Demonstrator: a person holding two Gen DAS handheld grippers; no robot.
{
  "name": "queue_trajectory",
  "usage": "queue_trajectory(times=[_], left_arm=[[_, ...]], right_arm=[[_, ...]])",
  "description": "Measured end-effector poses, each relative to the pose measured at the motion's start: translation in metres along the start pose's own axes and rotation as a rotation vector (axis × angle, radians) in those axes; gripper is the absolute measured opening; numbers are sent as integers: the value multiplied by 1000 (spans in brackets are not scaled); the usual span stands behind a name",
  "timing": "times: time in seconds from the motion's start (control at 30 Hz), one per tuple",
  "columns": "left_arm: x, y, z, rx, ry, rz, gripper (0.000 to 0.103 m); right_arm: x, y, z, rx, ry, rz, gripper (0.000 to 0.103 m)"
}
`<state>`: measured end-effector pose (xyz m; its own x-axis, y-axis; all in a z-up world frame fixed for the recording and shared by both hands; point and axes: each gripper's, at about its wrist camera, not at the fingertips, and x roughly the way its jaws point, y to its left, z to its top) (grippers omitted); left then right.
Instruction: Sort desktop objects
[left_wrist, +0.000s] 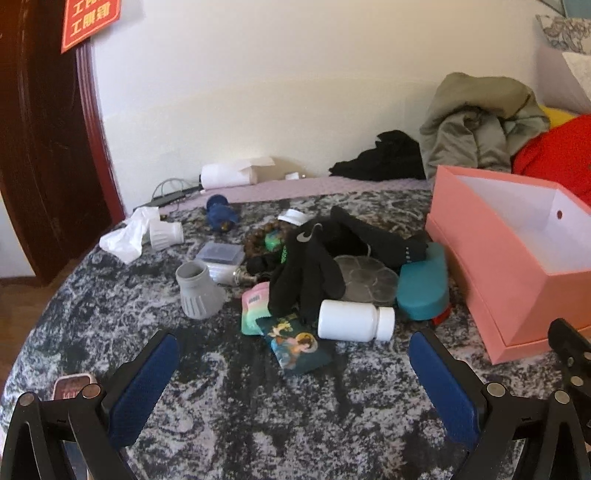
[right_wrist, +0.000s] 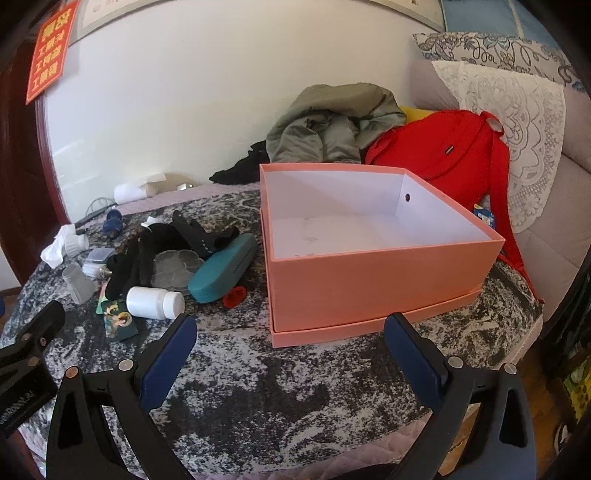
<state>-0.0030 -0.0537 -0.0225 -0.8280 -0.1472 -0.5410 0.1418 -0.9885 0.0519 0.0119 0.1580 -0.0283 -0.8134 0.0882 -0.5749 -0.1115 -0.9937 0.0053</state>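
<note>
A pile of small objects lies on the black-and-white patterned cover: a white pill bottle on its side, black gloves, a teal case, a clear round tray, a grey cone-shaped piece, and colourful packets. An open pink box with a white, empty inside stands to the right of the pile. My left gripper is open and empty, in front of the bottle. My right gripper is open and empty, in front of the pink box. The bottle and teal case also show in the right wrist view.
A crumpled tissue, a white cap-like piece and a blue toy lie farther back left. A grey-green jacket, a red bag and black cloth are piled behind the box. A wall closes the back.
</note>
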Motion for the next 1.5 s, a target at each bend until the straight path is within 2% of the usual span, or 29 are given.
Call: queue_trajectory(times=[0.27, 0.97, 1.3, 1.5], left_arm=[[0, 8, -3, -48, 18, -13, 103], [4, -3, -4, -16, 30, -29, 103], [9, 11, -6, -36, 51, -8, 103], [19, 25, -7, -66, 81, 7, 103]], right_arm=[[2, 6, 1, 6, 6, 8, 103], [0, 4, 0, 10, -5, 28, 103], [0, 1, 0, 20, 1, 47, 103], [-1, 11, -2, -20, -3, 56, 103]])
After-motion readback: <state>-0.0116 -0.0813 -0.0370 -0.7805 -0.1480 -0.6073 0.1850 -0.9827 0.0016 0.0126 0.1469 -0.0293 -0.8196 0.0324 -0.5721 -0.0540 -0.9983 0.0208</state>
